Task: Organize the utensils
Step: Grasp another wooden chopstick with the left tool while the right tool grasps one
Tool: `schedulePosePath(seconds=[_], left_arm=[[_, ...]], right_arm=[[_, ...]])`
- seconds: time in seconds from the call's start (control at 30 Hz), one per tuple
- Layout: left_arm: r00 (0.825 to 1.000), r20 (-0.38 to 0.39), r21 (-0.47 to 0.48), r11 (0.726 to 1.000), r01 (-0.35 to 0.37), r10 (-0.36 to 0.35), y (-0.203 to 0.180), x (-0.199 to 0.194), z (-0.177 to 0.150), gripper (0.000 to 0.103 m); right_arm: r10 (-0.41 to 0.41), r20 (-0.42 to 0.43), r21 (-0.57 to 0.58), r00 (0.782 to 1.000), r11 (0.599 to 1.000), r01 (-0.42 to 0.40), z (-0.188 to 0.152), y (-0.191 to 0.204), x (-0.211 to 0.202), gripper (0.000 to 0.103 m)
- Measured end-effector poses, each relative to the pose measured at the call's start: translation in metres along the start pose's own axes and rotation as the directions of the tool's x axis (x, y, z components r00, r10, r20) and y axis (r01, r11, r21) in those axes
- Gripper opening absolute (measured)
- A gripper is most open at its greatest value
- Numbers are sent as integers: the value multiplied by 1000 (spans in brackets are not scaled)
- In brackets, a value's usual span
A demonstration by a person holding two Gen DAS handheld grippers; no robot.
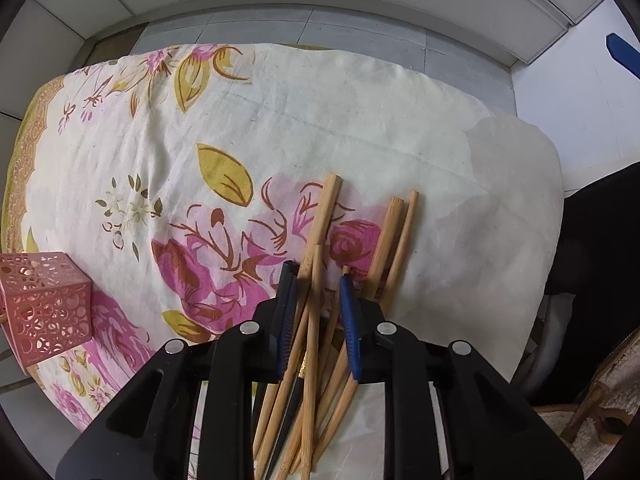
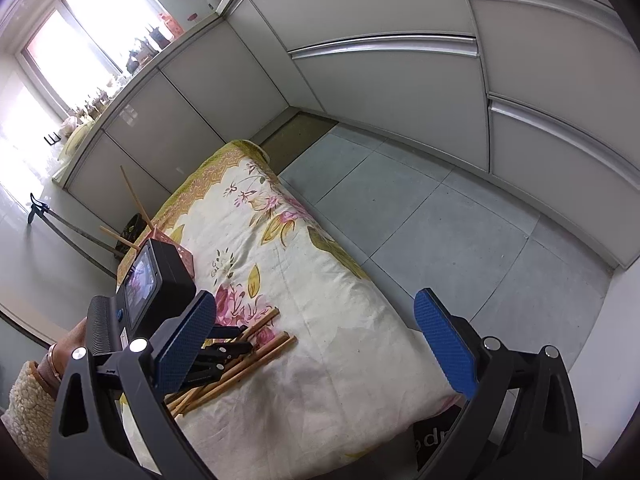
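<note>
The left gripper (image 1: 316, 284) points down onto a loose pile of chopsticks (image 1: 316, 320) on the cloth (image 1: 360, 120). Its jaws stand narrow, blue pads facing inward, with several bamboo sticks running up between them. The right-hand pad touches a stick at about 5 o'clock of the gap; whether the left-hand pad presses on the wood cannot be told, so a firm grasp is not certain. No stick is lifted clear of the cloth.

The chopsticks are pale bamboo with square-cut ends, fanned out and crossing one another; one dark stick (image 1: 298, 392) with a gold band lies among them at 6 o'clock. Two more sticks (image 1: 394, 240) lie side by side just outside the jaws, at 1 o'clock from the gripper. The pile rests on a pink rose printed on the cream cloth.

A pink perforated holder (image 1: 44, 304) stands at 9 o'clock in the left view, well apart from the pile. In the right view it sits partly hidden behind the left gripper's camera, with two sticks (image 2: 134, 200) leaning out of it.

The right gripper (image 2: 316, 340) hovers above the cloth with jaws spread wide and nothing between them. A hand (image 2: 68, 348) with a fleece cuff holds the left gripper at 8 o'clock in that view.
</note>
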State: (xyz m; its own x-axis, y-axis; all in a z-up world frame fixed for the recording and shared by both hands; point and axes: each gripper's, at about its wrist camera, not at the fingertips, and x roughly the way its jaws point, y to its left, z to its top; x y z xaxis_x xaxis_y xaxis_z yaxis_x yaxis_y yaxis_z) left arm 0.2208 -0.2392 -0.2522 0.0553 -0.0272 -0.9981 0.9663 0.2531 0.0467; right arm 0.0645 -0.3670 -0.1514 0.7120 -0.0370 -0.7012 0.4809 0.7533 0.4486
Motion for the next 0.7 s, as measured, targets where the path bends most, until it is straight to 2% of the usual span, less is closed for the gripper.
schedulePosePath(seconds=[0.03,0.07,0.13,0.17,0.23,0.33,0.43,0.5,0.57,0.63,0.67,0.7], left_arm=[[1000,4,3,1000,-6,6,0,0,0,16],[1000,3,9,1000,-25,25,0,0,0,10],[999,12,6,999,-51,50,-1,0,-4,8],[998,24,-3,998,-58,58,-1,-1,-6,5],[998,49,-39,998,-43,45,0,-6,-14,4],[992,127,-125,992,-8,24,6,-21,-31,4],[971,240,-205,977,59,-8,12,-48,-59,4],[946,324,-250,963,101,-15,13,-69,-82,4],[910,415,-286,948,138,-8,11,-92,-105,4],[860,510,-310,933,182,2,8,-117,-124,4],[831,557,-318,927,201,10,8,-130,-136,4],[803,595,-323,921,219,18,6,-140,-145,4]], right_arm=[[-1,-4,0,1000,1000,1,0,0,1,96],[-3,-8,-1,1000,1000,3,0,1,2,96],[-12,-15,1,1000,1000,12,0,1,4,96],[-17,-24,1,1000,1000,17,0,1,5,96],[-14,-55,4,998,1000,14,-2,3,10,96],[-26,-105,-5,994,1000,26,-7,9,21,96],[-15,-206,48,978,999,25,-12,9,39,96],[5,-324,119,946,992,36,-20,6,60,91],[46,-458,220,888,974,63,-32,1,83,78],[41,-558,263,829,956,129,-45,0,103,55],[3,-595,240,803,955,174,-50,3,111,50],[-39,-611,209,791,956,208,-52,8,116,46]])
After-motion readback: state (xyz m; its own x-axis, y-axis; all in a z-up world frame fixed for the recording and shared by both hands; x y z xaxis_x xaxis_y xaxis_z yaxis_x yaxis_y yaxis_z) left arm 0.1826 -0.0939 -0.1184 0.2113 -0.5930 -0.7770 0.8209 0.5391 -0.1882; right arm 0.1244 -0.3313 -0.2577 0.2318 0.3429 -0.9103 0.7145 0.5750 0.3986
